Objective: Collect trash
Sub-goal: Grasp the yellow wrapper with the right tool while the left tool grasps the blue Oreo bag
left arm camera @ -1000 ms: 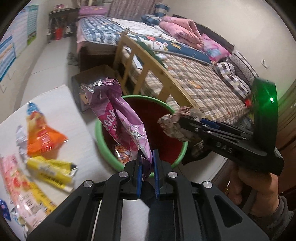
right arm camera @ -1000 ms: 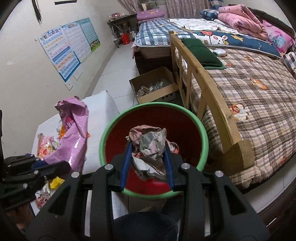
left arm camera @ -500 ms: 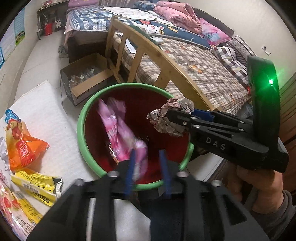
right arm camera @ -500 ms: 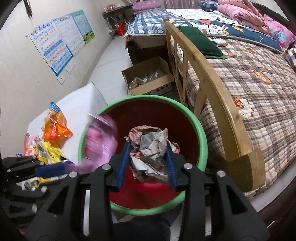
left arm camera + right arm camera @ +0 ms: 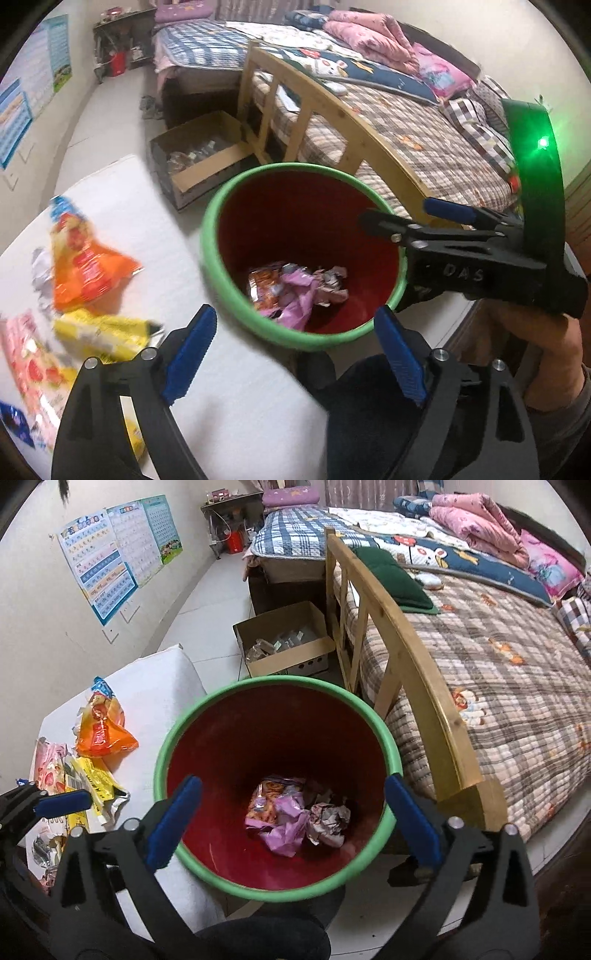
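Observation:
A red bin with a green rim (image 5: 210, 236) (image 5: 164, 746) stands on the floor beside the white table. In it lie a pink wrapper (image 5: 295, 295) (image 5: 284, 825), a crumpled paper ball (image 5: 328, 819) and an orange packet (image 5: 264, 801). My left gripper (image 5: 295, 354) is open and empty over the bin's near rim. My right gripper (image 5: 291, 823) is open and empty above the bin; it also shows in the left wrist view (image 5: 399, 221). On the table lie an orange snack bag (image 5: 85, 262) (image 5: 103, 731), a yellow wrapper (image 5: 99, 332) (image 5: 92, 779) and pink wrappers (image 5: 22, 354).
A wooden bed frame (image 5: 402, 650) with a plaid quilt stands right behind the bin. An open cardboard box (image 5: 284, 646) sits on the floor beyond the bin. Posters (image 5: 114, 550) hang on the left wall.
Both grippers opened. The pink wrapper dropped from my left gripper and the crumpled paper ball from my right one; both now lie in the bin.

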